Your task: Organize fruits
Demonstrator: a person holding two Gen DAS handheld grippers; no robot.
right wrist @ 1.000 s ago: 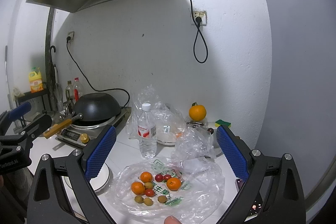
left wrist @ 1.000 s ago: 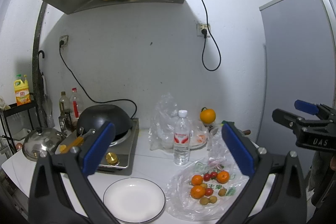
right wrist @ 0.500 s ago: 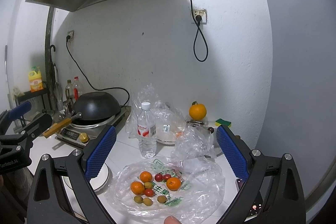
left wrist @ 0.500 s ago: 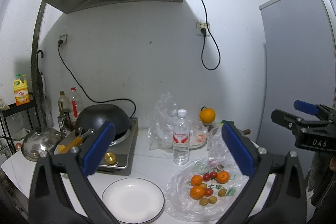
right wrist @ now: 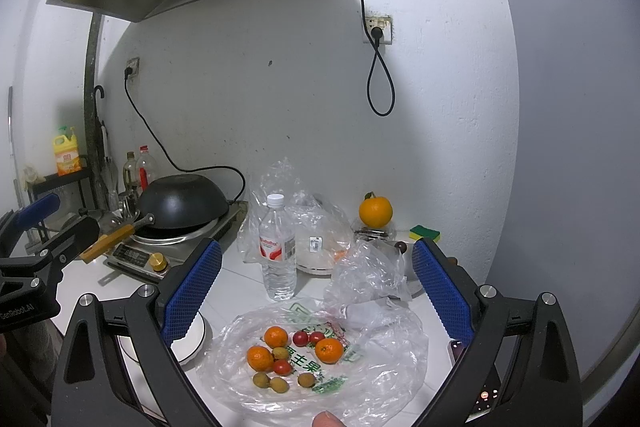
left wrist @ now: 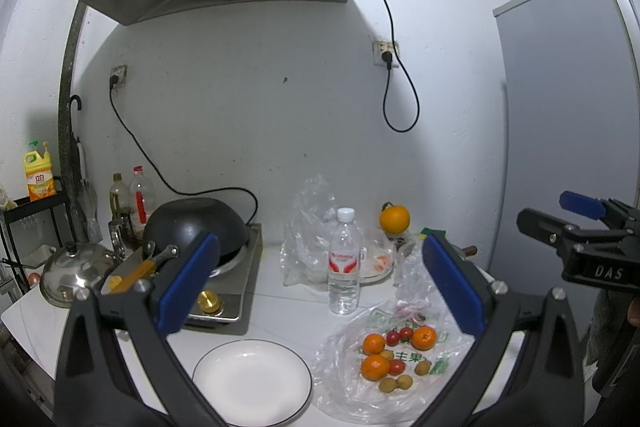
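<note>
Both the left gripper [left wrist: 320, 287] and right gripper [right wrist: 316, 287] gape, holding nothing (plate [right wrist: 192, 347] half-hidden by 1 finger).

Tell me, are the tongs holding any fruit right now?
No. Both the left tongs and right tongs are open and hold nothing; the fruit lies on the plastic bag.

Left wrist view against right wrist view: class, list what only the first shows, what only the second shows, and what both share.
Only the left wrist view shows the steel pot lid at the left edge and the whole white plate, which is empty.

Only the right wrist view shows the green and yellow sponge, a phone at the counter's right edge, and a fingertip at the bottom.

Both show the plastic bag spread flat with small fruits on it, the water bottle, the black wok, the large orange at the back, and both grippers open.
</note>
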